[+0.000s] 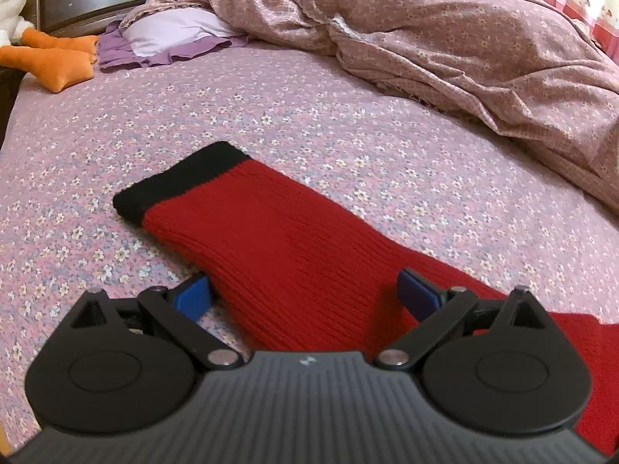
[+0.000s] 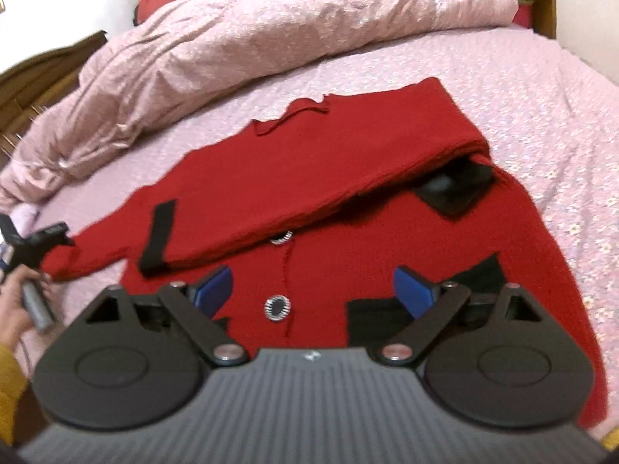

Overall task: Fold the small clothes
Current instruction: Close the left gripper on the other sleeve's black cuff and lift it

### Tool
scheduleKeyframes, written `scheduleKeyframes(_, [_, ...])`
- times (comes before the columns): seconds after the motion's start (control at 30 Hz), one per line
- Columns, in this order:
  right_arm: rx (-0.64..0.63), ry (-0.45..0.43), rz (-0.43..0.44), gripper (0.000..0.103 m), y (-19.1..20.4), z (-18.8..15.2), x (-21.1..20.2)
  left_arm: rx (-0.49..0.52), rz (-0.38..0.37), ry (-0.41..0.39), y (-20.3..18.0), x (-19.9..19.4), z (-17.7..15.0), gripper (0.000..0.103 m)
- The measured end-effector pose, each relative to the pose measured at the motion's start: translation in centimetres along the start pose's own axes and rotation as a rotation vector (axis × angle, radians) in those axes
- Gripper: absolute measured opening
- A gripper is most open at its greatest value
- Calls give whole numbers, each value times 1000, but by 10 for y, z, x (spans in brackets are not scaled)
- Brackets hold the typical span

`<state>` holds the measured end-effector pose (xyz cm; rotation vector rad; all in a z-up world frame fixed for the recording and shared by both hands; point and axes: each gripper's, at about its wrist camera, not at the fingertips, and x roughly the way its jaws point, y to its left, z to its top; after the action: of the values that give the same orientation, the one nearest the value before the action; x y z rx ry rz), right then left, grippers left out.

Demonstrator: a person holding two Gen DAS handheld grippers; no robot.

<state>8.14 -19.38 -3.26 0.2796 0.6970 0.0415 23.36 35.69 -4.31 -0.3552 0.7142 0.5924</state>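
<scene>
1. Hovering over the red cardigan (image 2: 348,208), the right gripper (image 2: 309,290) has its blue pads spread wide with nothing pinched between them; only the button front lies below the gap. The garment rests flat on the floral bedsheet (image 2: 541,89), one sleeve (image 2: 247,201) already folded across the body, its black cuff (image 2: 158,232) near the lower edge.

2. Over on the other side, the left gripper (image 1: 305,294) is just as released, its pads straddling the outstretched sleeve (image 1: 271,232), whose black cuff (image 1: 178,178) points toward the pillow (image 1: 174,34). No squeeze shows.

3. Risk one: if the left pads close this far from the cuff, the sleeve end could droop and twist as it swings over, leaving a lumpy fold.

4. Risk two: the knit is thick and stretchy, so a shallow pinch may catch one layer and drag the body out of square.

5. Risk three: the right gripper, coming down near the buttons (image 2: 276,305), could snag the crossed sleeve and undo that fold.

6. Risk four: the soft sheet may bunch up with the wool if the pads bite too deep.
</scene>
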Motion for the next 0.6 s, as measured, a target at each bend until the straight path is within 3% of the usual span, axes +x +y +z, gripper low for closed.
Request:
scheduleKeyframes(0.17, [4,3,-23,91,-1,-9,1,14,-32,-14,1,1,-1,97])
scheduleKeyframes(0.27, [19,0,-17,91,-2,-11,-1,17,-62,-35,3,0,-1,88])
scheduleKeyframes(0.47, [9,-14,5,91,0,-13,-3,15,-41,-53,7,-2,1,57])
scheduleKeyframes(0.53, [11,-13,17,91,0,-13,-3,37,-44,-72,6,-4,2,36])
scheduleKeyframes(0.6, [12,-17,25,91,0,-13,-5,77,-53,-110,3,-12,4,27])
